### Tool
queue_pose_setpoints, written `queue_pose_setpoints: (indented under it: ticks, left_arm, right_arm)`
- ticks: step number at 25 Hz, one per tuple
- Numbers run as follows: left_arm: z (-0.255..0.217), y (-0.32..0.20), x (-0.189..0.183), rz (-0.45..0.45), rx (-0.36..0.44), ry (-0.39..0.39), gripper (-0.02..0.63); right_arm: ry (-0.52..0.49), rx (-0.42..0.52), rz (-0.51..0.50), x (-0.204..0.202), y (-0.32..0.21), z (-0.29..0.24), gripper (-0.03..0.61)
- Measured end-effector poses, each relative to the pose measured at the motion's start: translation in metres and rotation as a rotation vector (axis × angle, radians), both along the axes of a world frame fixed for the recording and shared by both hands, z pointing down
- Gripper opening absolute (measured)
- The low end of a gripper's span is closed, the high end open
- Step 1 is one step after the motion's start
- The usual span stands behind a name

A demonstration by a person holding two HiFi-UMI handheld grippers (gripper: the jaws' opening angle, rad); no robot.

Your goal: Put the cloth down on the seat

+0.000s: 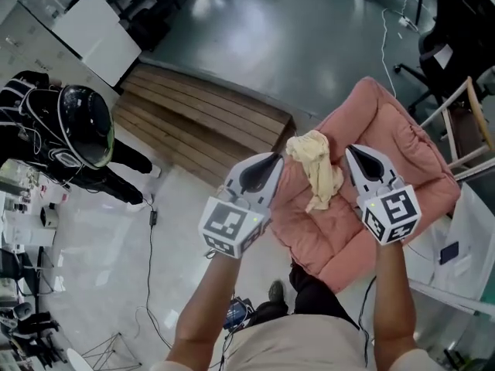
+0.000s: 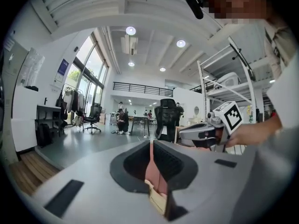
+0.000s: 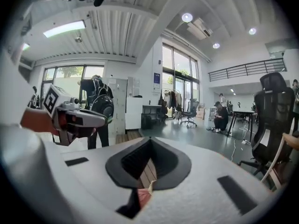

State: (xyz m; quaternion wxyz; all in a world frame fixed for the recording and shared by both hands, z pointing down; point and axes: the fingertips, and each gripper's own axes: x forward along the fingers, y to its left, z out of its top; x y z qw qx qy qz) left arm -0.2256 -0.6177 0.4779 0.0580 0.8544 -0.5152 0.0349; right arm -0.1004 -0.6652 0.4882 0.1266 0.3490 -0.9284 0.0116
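Two grippers are up in the air over a pink seat (image 1: 402,157). The left gripper (image 1: 273,161) is on the left side of the cloth (image 1: 315,172) and the right gripper (image 1: 353,153) is on the right side. The cloth is pale yellow and all crumpled. It lies on the seat, near the middle of the soft pink cushion, and in the head view it shows between the two grippers. Neither gripper is holding it. The left gripper's fingers (image 2: 135,164) are pressed together with nothing between them. A bit of pink seat and yellow cloth peeks out down below them. The right gripper's fingers (image 3: 133,161) are pressed together too, and they are empty. The seat sits on a chair with a light wooden frame (image 1: 472,122). A low wooden step (image 1: 201,122) lies on the grey floor (image 1: 309,37) just beside the seat. A black office chair (image 1: 441,52) stands behind the seat, near the top right. A person in black clothes (image 1: 116,161) with a shiny dark helmet (image 1: 85,126) is off to the left, well apart from the seat.
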Motion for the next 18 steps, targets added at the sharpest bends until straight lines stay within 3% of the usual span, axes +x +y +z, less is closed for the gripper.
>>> queue_pose_setpoints:
  ticks: [8, 18]
  left_arm:
    - [-0.083, 0.074, -0.013, 0.010, 0.081, 0.001, 0.017]
    - [-0.145, 0.167, -0.008, 0.037, 0.164, -0.024, 0.017]
  right_arm:
    - [-0.042, 0.045, -0.071, -0.004, 0.085, -0.092, -0.009]
    - [0.009, 0.100, -0.148, 0.007, 0.179, -0.146, -0.011]
